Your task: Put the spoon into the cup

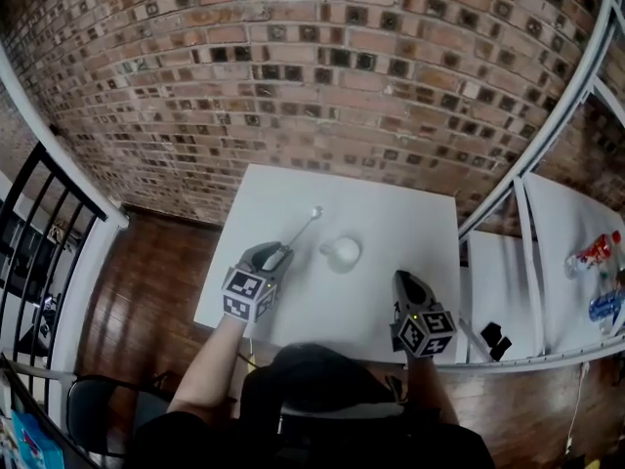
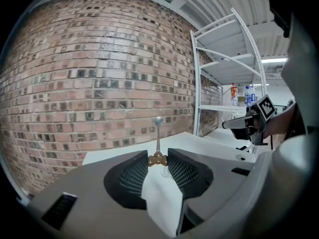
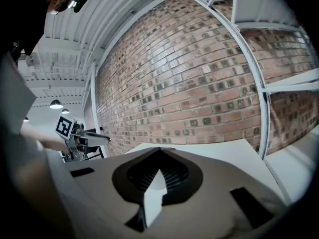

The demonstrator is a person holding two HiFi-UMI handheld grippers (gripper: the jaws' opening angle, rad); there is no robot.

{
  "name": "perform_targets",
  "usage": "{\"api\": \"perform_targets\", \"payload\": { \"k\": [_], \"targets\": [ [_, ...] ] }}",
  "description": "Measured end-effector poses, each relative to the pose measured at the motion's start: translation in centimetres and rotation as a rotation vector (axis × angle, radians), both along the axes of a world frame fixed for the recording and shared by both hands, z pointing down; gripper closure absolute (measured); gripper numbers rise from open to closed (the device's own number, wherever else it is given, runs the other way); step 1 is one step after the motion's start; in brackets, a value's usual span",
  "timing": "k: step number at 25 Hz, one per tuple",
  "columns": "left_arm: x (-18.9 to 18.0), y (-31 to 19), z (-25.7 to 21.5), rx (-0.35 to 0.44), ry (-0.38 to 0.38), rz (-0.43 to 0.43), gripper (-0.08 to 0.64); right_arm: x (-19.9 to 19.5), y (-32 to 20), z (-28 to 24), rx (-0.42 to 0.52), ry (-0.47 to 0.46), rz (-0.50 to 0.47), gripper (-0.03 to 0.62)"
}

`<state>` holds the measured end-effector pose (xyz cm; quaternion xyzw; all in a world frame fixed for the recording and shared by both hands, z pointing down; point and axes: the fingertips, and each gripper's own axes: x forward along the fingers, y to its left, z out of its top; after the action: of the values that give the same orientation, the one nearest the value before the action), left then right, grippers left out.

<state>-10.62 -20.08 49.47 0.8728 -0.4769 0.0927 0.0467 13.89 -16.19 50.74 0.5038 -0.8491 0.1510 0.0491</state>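
- altogether, two grippers, one spoon (image 1: pixel 305 226), one cup (image 1: pixel 343 253), one white table (image 1: pixel 391 213).
- left of the cup, the left gripper (image 1: pixel 278 255) pinches the spoon's gold handle end between its jaws; the thin stem runs out past the tips, bowl farthest out, just left of the cup and apart from it.
- right of the cup, the right gripper (image 1: pixel 405 283) has its jaws closed tip to tip on nothing, well apart from the spoon.

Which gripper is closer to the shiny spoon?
Left. The left gripper holds the slim silver metal spoon by its gold end; the right gripper hangs apart, beyond the small white cup.
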Motion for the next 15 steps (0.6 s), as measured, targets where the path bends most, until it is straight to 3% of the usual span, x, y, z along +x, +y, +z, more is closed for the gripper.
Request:
{"api": "perform_targets", "payload": {
  "k": [5,15],
  "targets": [
    [4.7,0.1,3.5,-0.08,-0.097,0.132,0.442,1.3,0.2,0.5,-0.008,-0.014,0.038,0.588],
    [7.4,-0.5,8.2,-0.232,-0.212,0.192,0.442,3.8,0.3,1.1,-0.019,-0.041,0.104,0.588]
  ]
}}
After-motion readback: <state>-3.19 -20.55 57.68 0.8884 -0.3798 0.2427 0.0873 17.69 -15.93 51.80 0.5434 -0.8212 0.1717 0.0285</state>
